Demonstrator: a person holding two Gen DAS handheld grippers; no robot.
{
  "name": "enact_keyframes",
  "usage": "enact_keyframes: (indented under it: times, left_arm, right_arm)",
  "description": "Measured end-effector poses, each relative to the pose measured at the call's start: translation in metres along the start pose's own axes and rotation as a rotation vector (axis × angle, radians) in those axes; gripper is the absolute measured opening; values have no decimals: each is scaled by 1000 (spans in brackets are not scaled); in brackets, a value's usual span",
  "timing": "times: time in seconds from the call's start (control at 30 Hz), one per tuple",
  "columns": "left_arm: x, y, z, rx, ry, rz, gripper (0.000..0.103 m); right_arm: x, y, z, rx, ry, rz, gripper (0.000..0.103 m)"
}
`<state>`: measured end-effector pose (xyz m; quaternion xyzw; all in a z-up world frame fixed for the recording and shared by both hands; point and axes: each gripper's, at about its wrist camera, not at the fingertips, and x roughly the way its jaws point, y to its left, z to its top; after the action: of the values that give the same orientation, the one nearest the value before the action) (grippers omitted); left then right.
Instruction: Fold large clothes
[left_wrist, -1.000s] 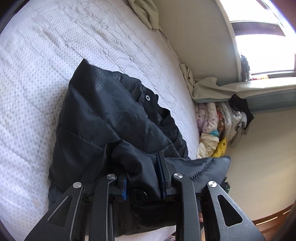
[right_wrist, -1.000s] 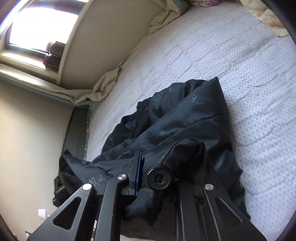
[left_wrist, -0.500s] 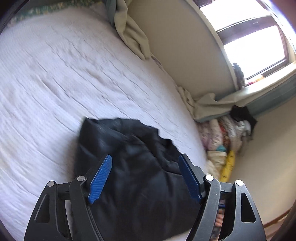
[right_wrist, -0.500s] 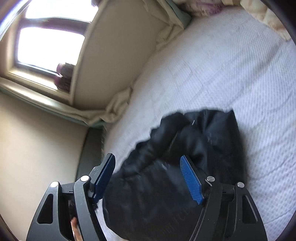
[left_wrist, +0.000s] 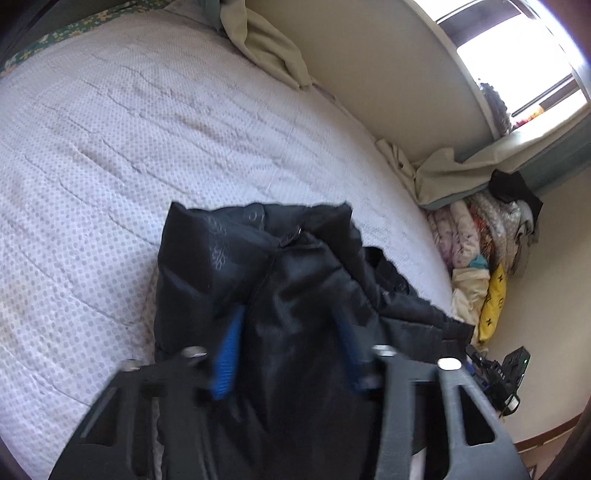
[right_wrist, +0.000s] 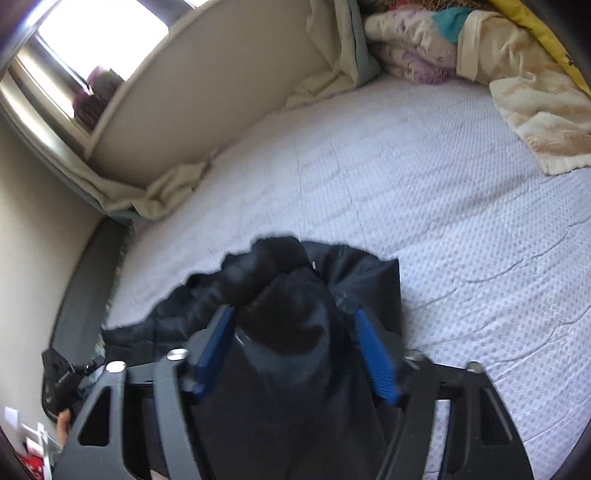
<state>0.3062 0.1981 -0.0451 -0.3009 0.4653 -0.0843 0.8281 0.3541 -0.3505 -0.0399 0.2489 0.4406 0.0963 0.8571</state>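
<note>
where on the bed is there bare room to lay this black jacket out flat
The white dotted bedspread is bare beyond the black puffer jacket, as far as the beige sheet bunched along the wall, and on the jacket's side away from the wall. It is crowded at the corner by the pile of patterned bedding.

The left gripper (left_wrist: 288, 343) is a black plastic frame with triangular cut-outs, round silver screw heads at its pivots (four show) and ribbed blue pads (left_wrist: 227, 354) inside each finger. The right gripper (right_wrist: 295, 347) matches it: black linkage, silver screws, blue pads (right_wrist: 376, 362).
</note>
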Motion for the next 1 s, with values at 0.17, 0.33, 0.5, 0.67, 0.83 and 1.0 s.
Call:
enact_keyframes:
  times: [0.17, 0.33, 0.5, 0.67, 0.83, 1.0]
  left_arm:
    - [1, 8, -12, -25, 17, 99, 17]
    - [1, 22, -28, -58, 25, 115, 16]
    - [7, 30, -43, -55, 48, 128, 16]
    - [12, 31, -47, -25, 58, 137, 18]
    - [25, 32, -50, 2, 49, 153, 21]
    - [12, 28, -49, -21, 40, 134, 24]
  right_arm:
    - [20, 1, -12, -59, 83, -108, 16]
    - [35, -9, -20, -31, 148, -144, 14]
    - [47, -21, -34, -8, 193, -169, 12]
    - [48, -17, -44, -49, 199, -209, 11]
    - [56, -11, -51, -107, 166, -262, 11]
    - [53, -5, -55, -148, 132, -282, 14]
